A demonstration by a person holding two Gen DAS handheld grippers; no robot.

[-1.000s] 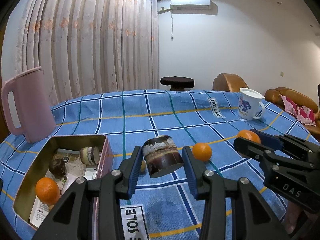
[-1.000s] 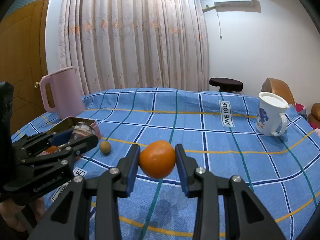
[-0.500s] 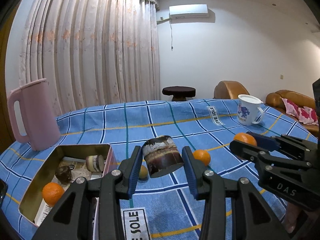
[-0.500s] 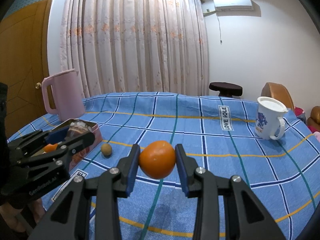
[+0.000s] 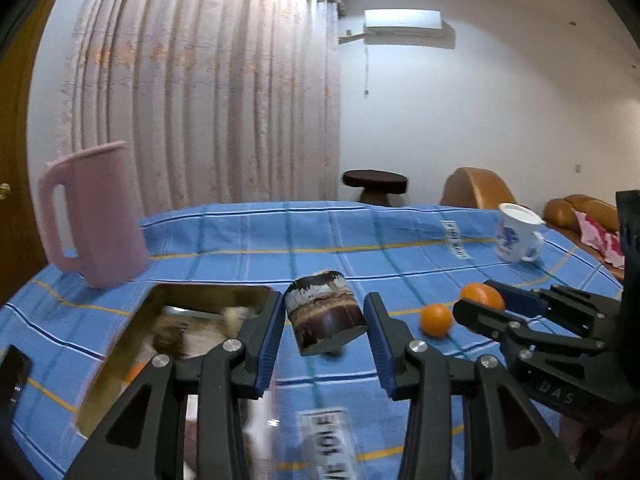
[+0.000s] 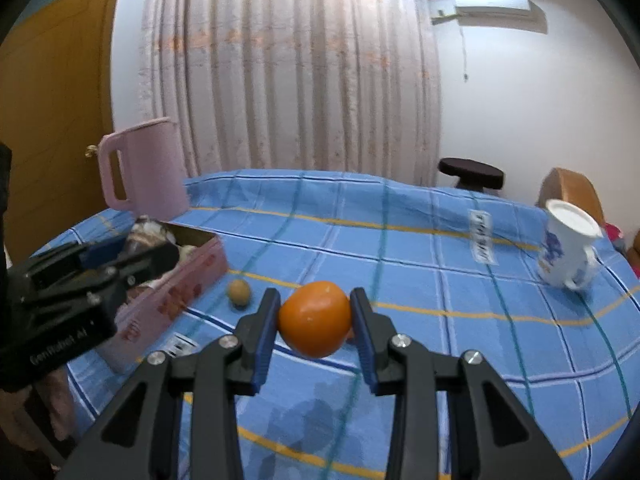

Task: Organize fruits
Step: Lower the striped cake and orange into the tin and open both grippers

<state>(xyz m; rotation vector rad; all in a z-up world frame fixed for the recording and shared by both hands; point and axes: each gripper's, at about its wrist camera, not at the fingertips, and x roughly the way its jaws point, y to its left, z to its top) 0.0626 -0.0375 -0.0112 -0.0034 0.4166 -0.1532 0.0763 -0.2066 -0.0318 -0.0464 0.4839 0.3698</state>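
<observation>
I held the large orange (image 6: 314, 318) clear of the tabletop (image 6: 420, 280), clamped between the pads of the right tongs (image 6: 314, 320). The left tongs (image 5: 326, 320) gripped a brown banded cylinder (image 5: 324, 314), likewise lifted. Against the frames from a second earlier, both sets of tongs had risen slightly and shifted across the blue checked cloth; neither grip had changed width. In the left view the open tin (image 5: 132, 344) now sat closer under the cylinder. A second orange (image 5: 436, 320) and a small brown fruit (image 6: 239, 291) lay loose on the cloth, the latter just beside the tin. One orange (image 5: 136, 370) lay inside the tin, blurred. I judged this a carry stage: both items were in transit, probably toward the tin, with two loose fruits outstanding.
</observation>
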